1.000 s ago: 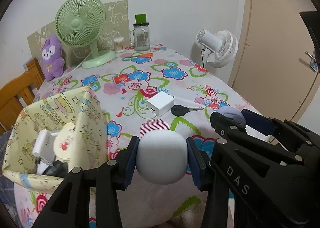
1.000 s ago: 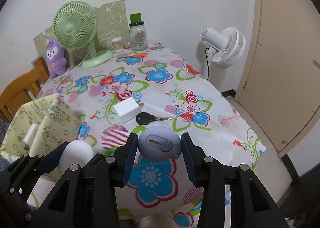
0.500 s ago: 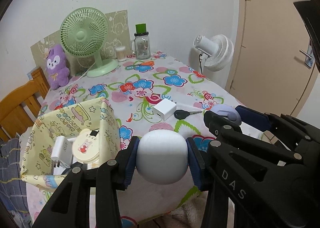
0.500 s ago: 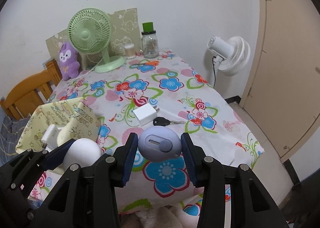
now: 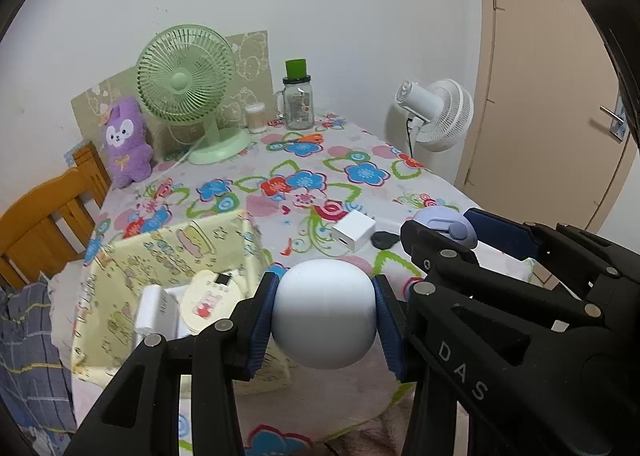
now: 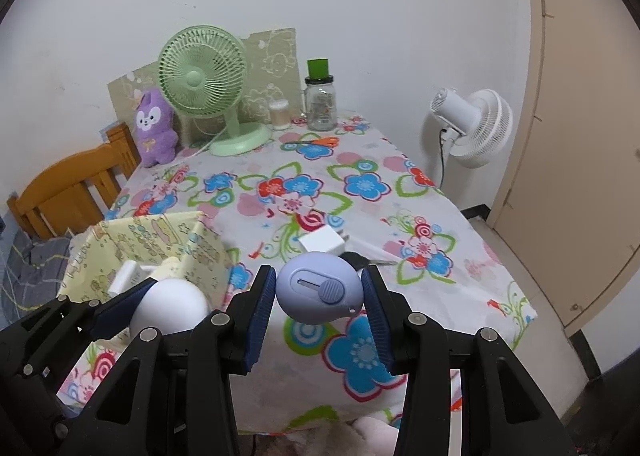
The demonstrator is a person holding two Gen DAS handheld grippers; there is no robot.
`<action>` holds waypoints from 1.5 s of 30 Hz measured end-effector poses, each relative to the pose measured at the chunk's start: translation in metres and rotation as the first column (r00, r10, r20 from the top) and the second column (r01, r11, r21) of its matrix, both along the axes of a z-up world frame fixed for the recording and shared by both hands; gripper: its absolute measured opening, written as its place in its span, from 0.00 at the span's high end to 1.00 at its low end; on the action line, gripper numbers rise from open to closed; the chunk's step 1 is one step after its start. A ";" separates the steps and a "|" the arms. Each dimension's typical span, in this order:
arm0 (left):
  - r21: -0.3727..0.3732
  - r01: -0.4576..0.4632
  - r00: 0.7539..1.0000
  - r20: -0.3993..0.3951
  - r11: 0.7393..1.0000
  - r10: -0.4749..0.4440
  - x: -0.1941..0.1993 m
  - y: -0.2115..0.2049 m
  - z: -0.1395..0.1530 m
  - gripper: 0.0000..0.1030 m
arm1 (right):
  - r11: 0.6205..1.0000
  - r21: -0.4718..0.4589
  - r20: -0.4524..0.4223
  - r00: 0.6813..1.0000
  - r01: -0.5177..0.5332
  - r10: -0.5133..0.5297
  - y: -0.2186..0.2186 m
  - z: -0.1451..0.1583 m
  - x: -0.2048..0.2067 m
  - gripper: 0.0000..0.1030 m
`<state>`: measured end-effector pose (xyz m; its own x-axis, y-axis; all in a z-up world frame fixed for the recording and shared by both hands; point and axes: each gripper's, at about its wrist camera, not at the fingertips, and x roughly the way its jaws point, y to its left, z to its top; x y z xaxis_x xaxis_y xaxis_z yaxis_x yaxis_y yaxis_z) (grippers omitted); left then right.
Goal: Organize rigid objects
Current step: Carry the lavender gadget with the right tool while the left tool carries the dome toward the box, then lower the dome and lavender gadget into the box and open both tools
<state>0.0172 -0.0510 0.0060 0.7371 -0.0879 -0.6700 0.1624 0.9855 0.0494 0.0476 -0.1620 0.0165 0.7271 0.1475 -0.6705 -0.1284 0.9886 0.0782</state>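
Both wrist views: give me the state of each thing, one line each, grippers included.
Left gripper: shut on white egg.
White egg: held off the table.
Right gripper: shut on purple egg.
Purple egg: held, slider facing up.
Yellow bin: open-topped, holding items.
White charger: lying on the tablecloth.
Black key: lying beside the charger.

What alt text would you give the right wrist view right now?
The right tool grips a lavender egg-shaped gadget with a slider above a floral tablecloth. To its left, the left tool holds a white ball near a yellow fabric bin. Beyond lie a white charger, green desk fan and purple plush.
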 end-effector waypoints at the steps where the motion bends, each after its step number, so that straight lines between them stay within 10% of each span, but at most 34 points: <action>1: 0.002 0.000 1.000 0.001 1.000 0.000 0.001 0.003 0.001 0.53 | 1.000 0.002 0.002 1.000 -0.002 0.002 0.002 0.001 0.001 0.54; 45: 0.001 -0.147 0.987 -0.068 0.989 0.147 0.047 0.109 -0.025 0.53 | 0.979 -0.044 -0.058 0.979 -0.197 0.194 0.126 -0.023 0.057 0.54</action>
<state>0.0645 0.0582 -0.0186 0.6951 0.0155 -0.7188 0.0184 0.9991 0.0392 0.1050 -0.0357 -0.0063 0.6506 0.2490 -0.7174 -0.3164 0.9477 0.0420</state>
